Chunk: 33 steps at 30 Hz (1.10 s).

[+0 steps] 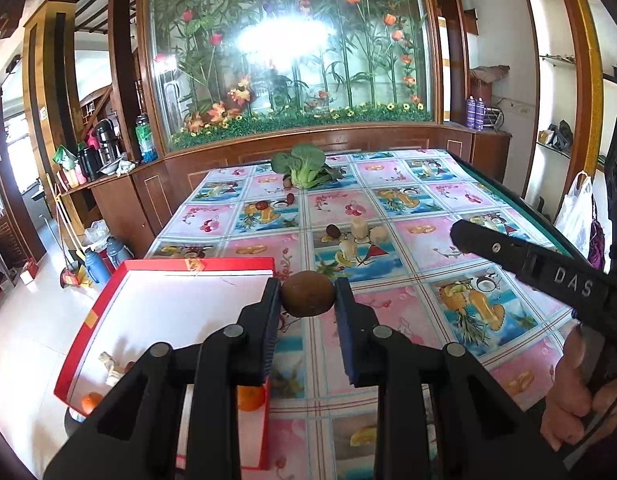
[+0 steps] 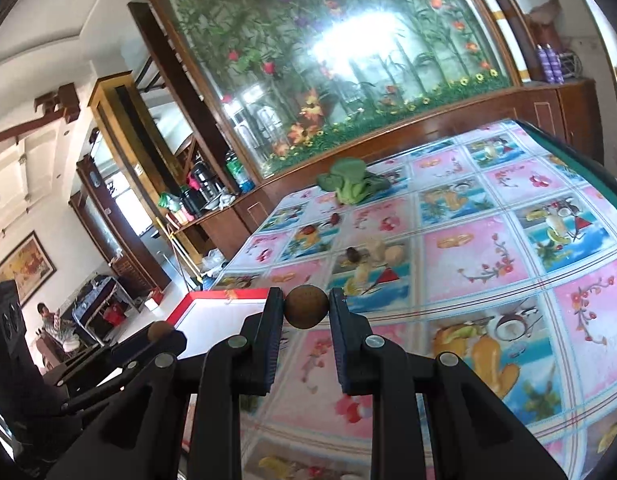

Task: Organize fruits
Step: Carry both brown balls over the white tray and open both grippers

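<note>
A flower-painted glass panel [image 1: 288, 48] in a wooden frame fills the wall behind the table [image 1: 428, 208], whose cloth shows fruit squares. A red box [image 1: 108, 296] with a white floor overhangs the tabletop's near left corner, holding oranges [image 1: 250, 398]. A leafy green vegetable [image 1: 304, 166] lies by the far edge. The left gripper [image 1: 307, 294] pinches a brown kiwi [image 1: 307, 294] beside the box's right wall. The right gripper [image 2: 307, 306] likewise clamps a round brown fruit [image 2: 307, 306] above the cloth.
</note>
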{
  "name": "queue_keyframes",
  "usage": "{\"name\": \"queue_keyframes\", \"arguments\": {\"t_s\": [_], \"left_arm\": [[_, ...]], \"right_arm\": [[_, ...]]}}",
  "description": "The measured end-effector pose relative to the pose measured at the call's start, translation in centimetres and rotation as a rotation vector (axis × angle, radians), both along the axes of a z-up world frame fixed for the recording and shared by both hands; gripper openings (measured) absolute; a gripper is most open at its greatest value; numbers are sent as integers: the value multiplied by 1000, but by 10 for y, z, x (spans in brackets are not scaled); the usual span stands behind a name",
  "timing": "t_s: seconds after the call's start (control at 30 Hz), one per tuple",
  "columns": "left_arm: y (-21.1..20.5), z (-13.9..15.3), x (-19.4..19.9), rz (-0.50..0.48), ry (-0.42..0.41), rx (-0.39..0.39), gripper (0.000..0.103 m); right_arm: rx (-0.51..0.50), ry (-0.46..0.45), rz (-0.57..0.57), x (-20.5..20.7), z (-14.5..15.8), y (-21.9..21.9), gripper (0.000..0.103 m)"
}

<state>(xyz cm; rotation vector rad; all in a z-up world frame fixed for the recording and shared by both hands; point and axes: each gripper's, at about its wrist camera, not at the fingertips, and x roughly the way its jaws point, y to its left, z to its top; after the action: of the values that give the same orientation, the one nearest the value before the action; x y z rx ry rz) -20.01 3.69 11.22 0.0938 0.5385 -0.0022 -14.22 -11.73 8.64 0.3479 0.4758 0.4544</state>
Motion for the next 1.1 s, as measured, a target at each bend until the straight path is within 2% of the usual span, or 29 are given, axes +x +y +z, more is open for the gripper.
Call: {"name": "queue_keyframes", "arguments": {"t_s": [0.43,0.8,1.1], "left_arm": [[52,2,-18,69,-34,-49,29],[111,-20,-14,173,-16,-93,29],[145,-45,-7,234,31,-122,29]], "right_arm": [[-77,-21,75,-10,2,64,22],[-173,6,173,-7,-17,132,22],[-248,38,244,-9,-39,170,22]]}}
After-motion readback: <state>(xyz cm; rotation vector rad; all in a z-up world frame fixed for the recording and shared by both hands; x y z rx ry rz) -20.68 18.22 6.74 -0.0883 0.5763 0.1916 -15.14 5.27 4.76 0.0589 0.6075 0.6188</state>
